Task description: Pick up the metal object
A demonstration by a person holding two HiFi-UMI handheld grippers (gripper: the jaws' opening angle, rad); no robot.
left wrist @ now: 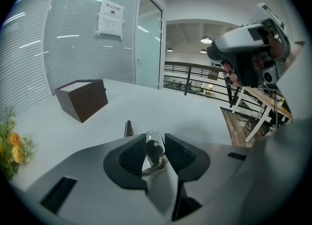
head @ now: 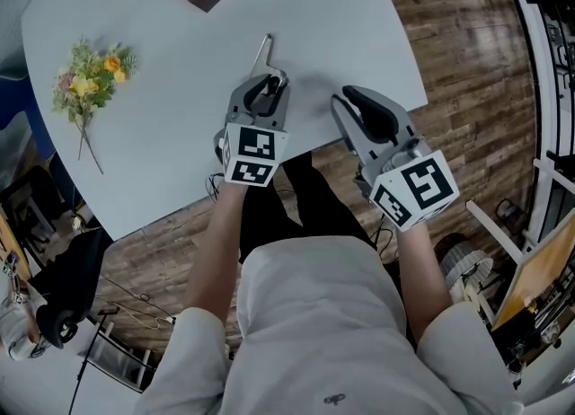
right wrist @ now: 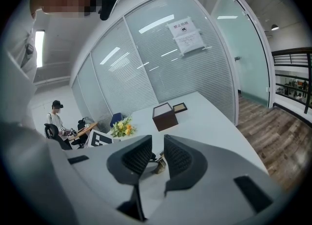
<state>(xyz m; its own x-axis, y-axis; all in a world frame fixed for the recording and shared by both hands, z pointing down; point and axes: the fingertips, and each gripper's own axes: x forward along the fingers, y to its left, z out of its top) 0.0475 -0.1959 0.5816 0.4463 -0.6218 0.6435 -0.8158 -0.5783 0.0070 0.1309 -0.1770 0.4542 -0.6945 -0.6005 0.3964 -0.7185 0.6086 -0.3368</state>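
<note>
Where pale matte tabletop (head: 180, 135) ends, wood-plank floor (head: 449, 54) shows; glass wall (left wrist: 83, 39) with fine blinds behind. Square dark-brown box (left wrist: 82, 100) and small flower bunch (head: 90, 81) sit well apart. Left gripper (head: 268, 85) pinches shiny curved metal object (left wrist: 153, 148) near table's front edge, thin handle pointing away. Right gripper (head: 355, 101) spread, gripping nothing.

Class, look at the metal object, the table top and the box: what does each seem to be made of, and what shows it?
The metal object: polished steel, likely; mirror-like reflections. The table top: smooth matt pale grey, perhaps laminate; even, faint sheen. The box: dark brown, matt, possibly wood or board; can't tell.
</note>
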